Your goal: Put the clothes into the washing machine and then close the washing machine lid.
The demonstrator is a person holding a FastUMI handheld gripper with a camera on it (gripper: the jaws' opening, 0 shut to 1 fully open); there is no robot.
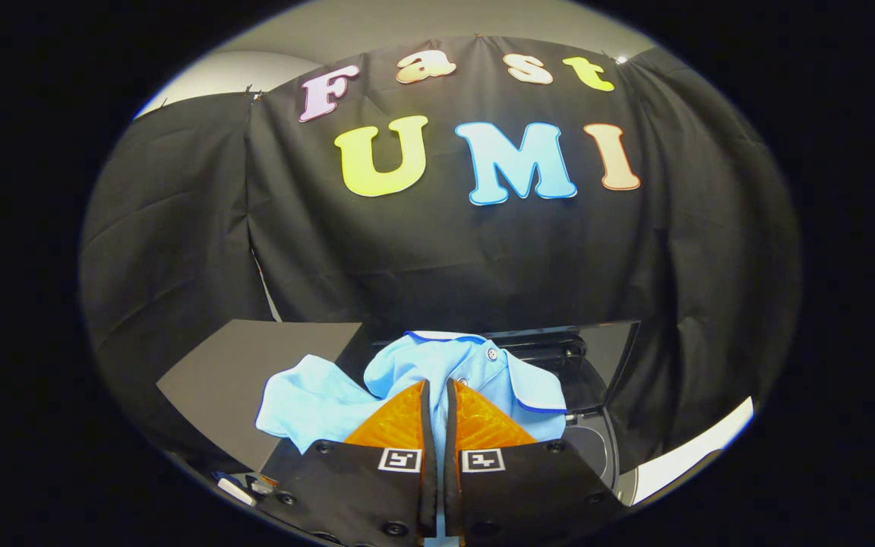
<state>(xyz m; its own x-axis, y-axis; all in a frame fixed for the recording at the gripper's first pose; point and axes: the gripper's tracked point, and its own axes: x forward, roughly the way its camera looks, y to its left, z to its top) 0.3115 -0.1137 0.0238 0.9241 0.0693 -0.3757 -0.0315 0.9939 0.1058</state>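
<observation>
A light blue polo shirt [475,365] with a dark blue collar edge and a button hangs bunched from my gripper [438,391]. The orange fingers [399,422] are shut on a fold of its cloth, with a thin strip of blue showing between them. One part of the shirt [308,406] spreads out to the left of the fingers. Beyond and to the right of the shirt stands the washing machine's raised dark lid [597,357], glossy and upright. Below the lid, right of the fingers, a bit of the machine's grey opening [593,448] shows.
A dark grey flat surface [255,380] lies behind the shirt to the left. A white edge [696,452] curves along the right, beside the machine. Small pale objects [244,488] sit low at the left of the gripper body. Black cloth wall stands behind everything.
</observation>
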